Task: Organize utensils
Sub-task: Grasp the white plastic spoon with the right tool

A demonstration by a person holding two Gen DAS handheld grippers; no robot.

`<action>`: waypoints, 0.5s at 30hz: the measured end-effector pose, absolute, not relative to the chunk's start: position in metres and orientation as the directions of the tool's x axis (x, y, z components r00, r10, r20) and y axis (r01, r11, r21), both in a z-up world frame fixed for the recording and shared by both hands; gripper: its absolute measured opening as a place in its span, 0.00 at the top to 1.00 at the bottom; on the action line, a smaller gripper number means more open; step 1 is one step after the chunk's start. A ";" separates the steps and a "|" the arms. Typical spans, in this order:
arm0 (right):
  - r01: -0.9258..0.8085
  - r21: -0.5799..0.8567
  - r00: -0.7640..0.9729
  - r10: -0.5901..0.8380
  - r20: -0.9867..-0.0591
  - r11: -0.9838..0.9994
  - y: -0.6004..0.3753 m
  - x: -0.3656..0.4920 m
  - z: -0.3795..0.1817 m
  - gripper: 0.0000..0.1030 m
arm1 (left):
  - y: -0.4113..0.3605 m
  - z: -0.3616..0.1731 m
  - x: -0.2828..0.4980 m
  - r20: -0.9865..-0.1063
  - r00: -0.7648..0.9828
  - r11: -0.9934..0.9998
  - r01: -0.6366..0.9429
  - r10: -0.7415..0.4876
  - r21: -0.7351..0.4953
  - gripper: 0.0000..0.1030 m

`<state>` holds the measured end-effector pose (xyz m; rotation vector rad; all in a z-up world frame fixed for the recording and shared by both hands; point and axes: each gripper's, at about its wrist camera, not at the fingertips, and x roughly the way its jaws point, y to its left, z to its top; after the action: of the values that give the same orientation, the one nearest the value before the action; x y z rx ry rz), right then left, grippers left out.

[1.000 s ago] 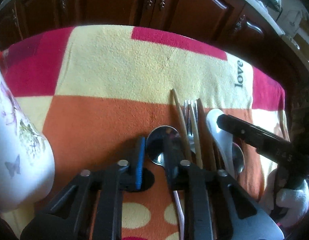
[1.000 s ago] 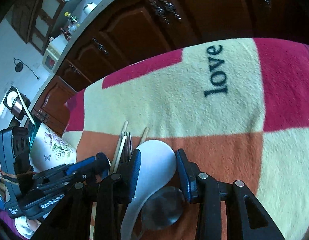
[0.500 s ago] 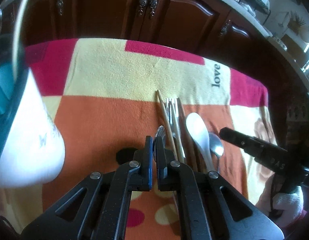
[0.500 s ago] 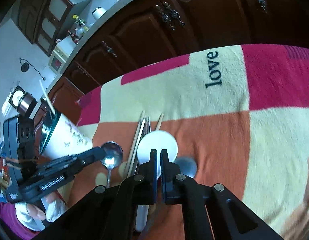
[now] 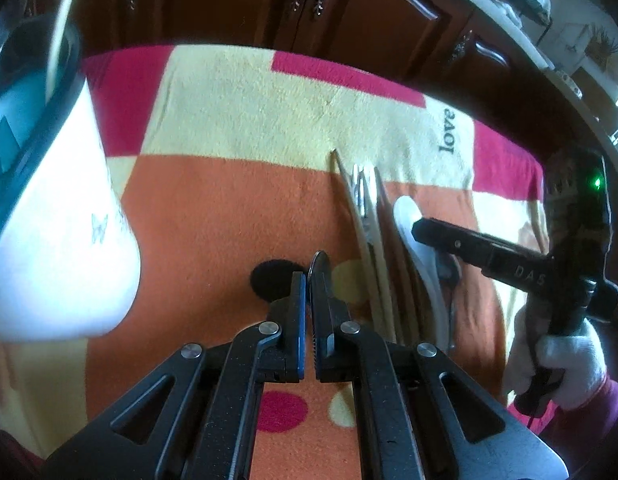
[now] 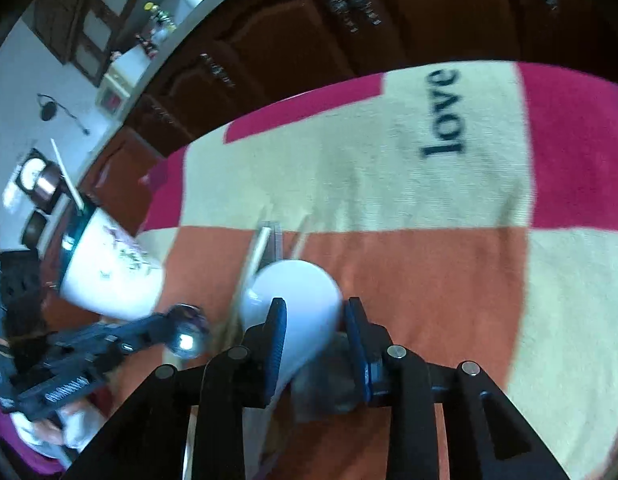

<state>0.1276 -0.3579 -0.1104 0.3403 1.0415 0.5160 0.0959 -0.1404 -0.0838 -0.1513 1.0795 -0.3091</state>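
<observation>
On the patchwork blanket (image 5: 237, 208), a glossy white ceramic spoon (image 6: 293, 300).

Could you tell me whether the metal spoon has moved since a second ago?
Yes: the left gripper has lifted the metal spoon leftward, away from the chopsticks.

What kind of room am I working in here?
Probably a home kitchen: dark wooden cabinets under a pale countertop, and utensils laid on a patterned towel.
</observation>
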 end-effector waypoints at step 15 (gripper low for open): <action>-0.271 0.553 0.369 0.616 -0.696 0.788 -0.352 0.104 -0.099 0.95 | -0.135 -0.090 0.095 -0.851 0.416 0.947 0.158 -0.320 -0.279 0.98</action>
<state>0.1040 -0.3518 -0.0992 0.3759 1.0476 0.5865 0.0949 -0.1350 -0.0901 -0.1645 1.1020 -0.3022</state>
